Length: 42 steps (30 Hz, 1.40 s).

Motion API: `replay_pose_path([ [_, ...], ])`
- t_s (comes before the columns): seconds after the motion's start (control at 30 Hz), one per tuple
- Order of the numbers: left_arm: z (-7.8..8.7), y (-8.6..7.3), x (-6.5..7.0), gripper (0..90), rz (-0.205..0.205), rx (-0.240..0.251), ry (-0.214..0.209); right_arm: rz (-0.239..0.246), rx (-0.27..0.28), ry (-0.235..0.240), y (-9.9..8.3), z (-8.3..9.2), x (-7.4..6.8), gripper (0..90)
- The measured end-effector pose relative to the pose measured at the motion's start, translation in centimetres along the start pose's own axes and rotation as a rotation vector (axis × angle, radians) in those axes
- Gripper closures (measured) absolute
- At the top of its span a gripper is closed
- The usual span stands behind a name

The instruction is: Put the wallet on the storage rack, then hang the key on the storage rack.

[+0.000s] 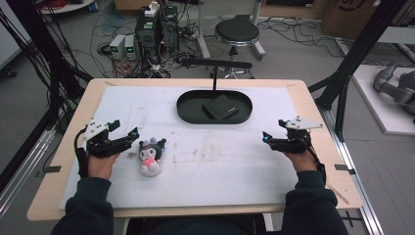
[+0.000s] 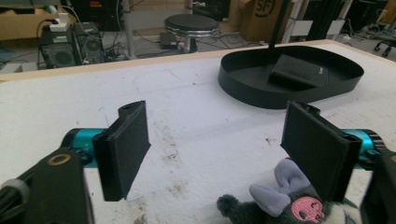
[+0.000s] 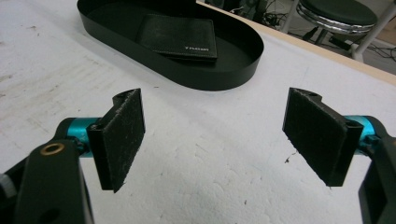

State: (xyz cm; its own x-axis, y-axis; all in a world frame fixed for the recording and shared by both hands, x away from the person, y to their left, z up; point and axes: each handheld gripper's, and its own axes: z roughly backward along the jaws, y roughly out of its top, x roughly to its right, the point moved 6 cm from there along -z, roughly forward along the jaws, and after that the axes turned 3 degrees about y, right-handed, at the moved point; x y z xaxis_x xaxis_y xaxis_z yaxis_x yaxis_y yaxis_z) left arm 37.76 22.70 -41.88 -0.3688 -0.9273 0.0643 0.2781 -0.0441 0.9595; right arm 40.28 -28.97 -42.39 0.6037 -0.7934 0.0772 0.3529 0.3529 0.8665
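White padding [image 1: 220, 161] covers most of the wooden table [image 1: 313, 112], leaving a bare strip of wood along each edge. Wide open room lies across the middle, between the two hands, and toward the near edge.

One plush toy [image 1: 150, 155] lies on the padding at the left, just beside the left gripper [image 1: 128, 136] and well apart from the tray [image 1: 188, 115]. One black oval tray sits toward the far edge at the centre, with one dark wallet [image 1: 220, 106] lying flat inside it (a thin post rises from the tray's back rim). Two grippers are in play.

Both forearms come in from the near edge, sleeves dark, hands resting low over the padding. Left gripper points right and slightly away, toward the toy; its jaws stand wide apart with nothing between the pads, and in the left gripper view the toy's bow [image 2: 280, 186] sits just below the right-hand pad [image 2: 317, 149]. Right gripper [image 1: 266, 138] points left across the table, well away from the toy; its jaws gape fully, over bare padding, holding nothing.
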Motion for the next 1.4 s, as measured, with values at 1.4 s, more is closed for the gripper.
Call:
replay_pose_path([
  [1.4, -1.6, -5.3, 7.4, 16.6, 0.087, -0.469, -0.089, 0.029, -0.03, 0.02, -0.5, -0.5, -0.2, 22.0],
])
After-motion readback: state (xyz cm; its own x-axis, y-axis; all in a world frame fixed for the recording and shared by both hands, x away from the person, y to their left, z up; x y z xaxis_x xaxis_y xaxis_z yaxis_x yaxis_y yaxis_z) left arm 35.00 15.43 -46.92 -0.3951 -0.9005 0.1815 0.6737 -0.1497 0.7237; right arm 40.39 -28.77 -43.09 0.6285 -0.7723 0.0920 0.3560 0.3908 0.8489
